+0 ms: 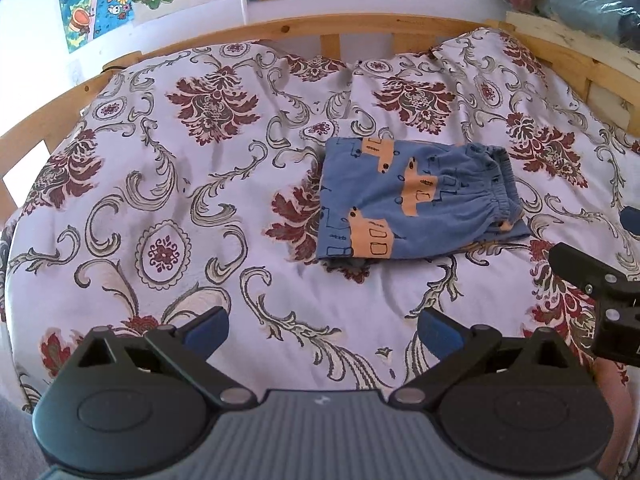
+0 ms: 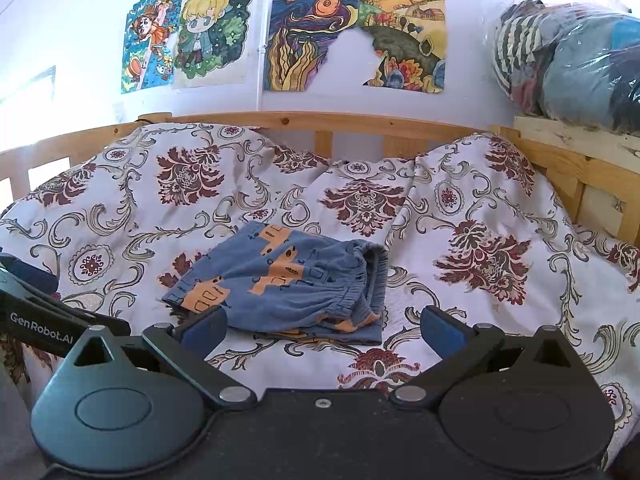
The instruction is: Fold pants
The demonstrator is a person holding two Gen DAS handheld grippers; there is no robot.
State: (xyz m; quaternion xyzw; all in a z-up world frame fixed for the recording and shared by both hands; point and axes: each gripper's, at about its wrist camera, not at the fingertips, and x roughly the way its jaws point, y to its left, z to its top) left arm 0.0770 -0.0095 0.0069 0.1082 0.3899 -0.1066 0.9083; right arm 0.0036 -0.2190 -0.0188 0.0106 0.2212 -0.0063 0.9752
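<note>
Small blue pants (image 1: 416,200) with orange vehicle prints lie folded into a compact rectangle on the flowered bedspread (image 1: 180,184), elastic waistband to the right. In the right wrist view the same pants (image 2: 288,284) lie just beyond the fingertips. My left gripper (image 1: 324,334) is open, held back from the pants and to their lower left, nothing between its blue pads. My right gripper (image 2: 322,330) is open too, its left pad close to the near edge of the pants without holding them. The right gripper's black body (image 1: 600,292) shows at the left view's right edge.
A wooden bed rail (image 2: 320,124) runs behind the bedspread (image 2: 480,248). Drawings (image 2: 312,36) hang on the wall. Plastic-wrapped bundles (image 2: 572,64) sit on a wooden ledge at the back right. The left gripper's body (image 2: 36,316) intrudes at the left.
</note>
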